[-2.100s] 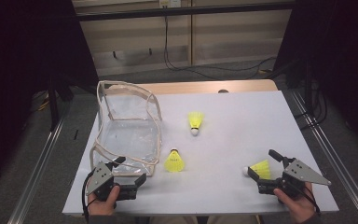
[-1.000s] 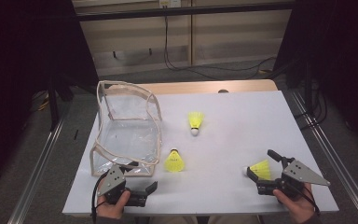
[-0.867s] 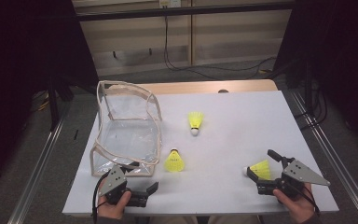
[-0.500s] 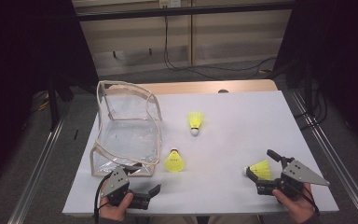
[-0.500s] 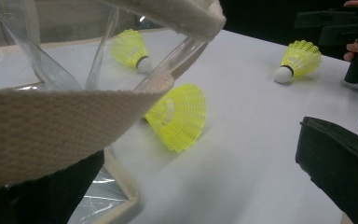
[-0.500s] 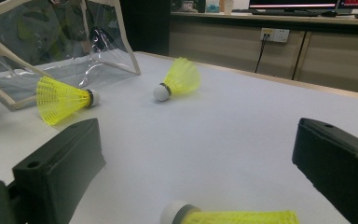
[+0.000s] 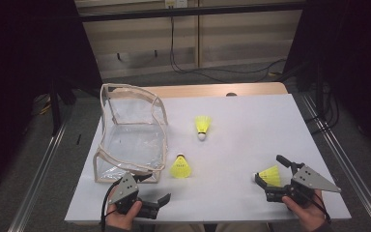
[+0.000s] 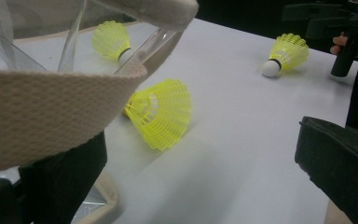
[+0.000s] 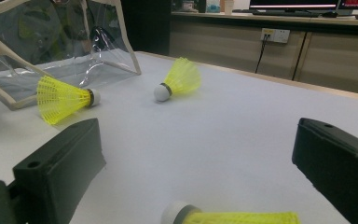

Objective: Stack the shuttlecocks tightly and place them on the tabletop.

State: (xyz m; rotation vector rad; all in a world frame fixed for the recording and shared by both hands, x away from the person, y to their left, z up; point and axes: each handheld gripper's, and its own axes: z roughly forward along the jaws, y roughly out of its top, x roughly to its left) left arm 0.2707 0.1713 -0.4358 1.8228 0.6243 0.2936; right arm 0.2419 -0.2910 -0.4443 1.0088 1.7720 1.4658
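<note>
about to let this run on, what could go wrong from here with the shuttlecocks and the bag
The right gripper has its jaws open around a shuttlecock lying on its side; closing hard could crush the mesh skirt, or the cork end could squirt out. The left gripper sits at the clear pouch, whose fabric trim drapes over one jaw, so a pull might drag the pouch into the nearest shuttlecock.
</note>
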